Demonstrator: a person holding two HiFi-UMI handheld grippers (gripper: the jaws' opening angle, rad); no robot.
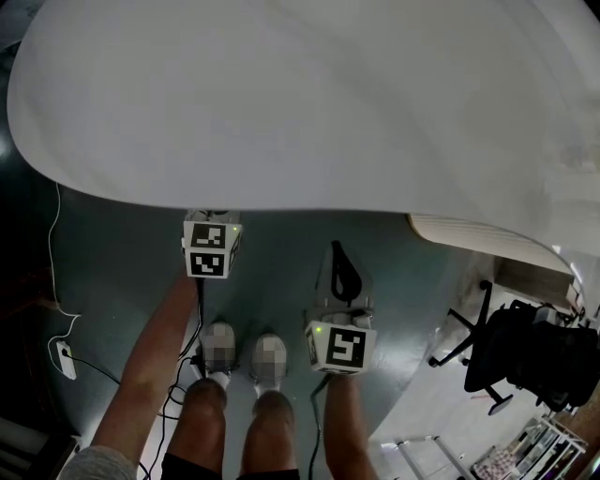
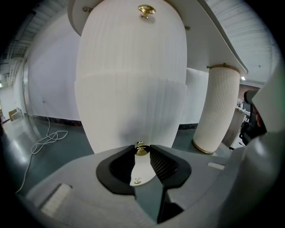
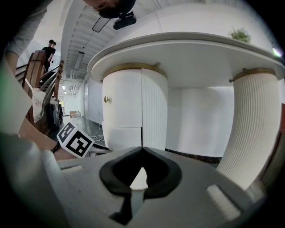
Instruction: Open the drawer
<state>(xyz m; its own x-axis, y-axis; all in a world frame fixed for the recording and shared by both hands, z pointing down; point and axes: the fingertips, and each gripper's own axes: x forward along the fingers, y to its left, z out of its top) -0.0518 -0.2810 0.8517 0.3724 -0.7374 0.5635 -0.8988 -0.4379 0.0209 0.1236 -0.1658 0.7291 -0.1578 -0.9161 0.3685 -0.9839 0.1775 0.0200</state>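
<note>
The fingers [image 2: 163,164] of the left gripper [image 2: 142,152] are clenched on the small brass knob [image 2: 141,148] of the lower drawer [image 2: 131,111]. The knob sits right at their tips, one black pad against each side of it, and none of it reaches deeper into the gap. The drawer is the bottom section of a white ribbed pedestal [image 3: 129,102] that stands under the oval worktop [image 1: 281,94]. A horizontal seam parts it from the section above, which carries an upper knob [image 2: 146,10] of its own, well apart from the grip. The drawer front faces this gripper squarely. The knob's stem points straight out of the front along the line of the fingers, so in my judgement the pull must run straight back toward the person, away from the pedestal and with no sideways drift. The hold is only on the fingertips, so a slanted pull could slip them off the knob. The drawer front looks about flush with the pedestal, so I judge it not yet drawn out. The right gripper [image 3: 142,149] hangs to the right and nearer the person, well apart from the pedestal. Its fingers [image 3: 115,174] are pressed tip to tip with nothing between them. From there the left gripper's marker cube [image 3: 75,140] shows low beside the pedestal. The left hand is plainly the nearer one and the one placed for the pull. A second fluted leg [image 2: 218,111] stands off to the right, clear of the drawer's path.
</note>
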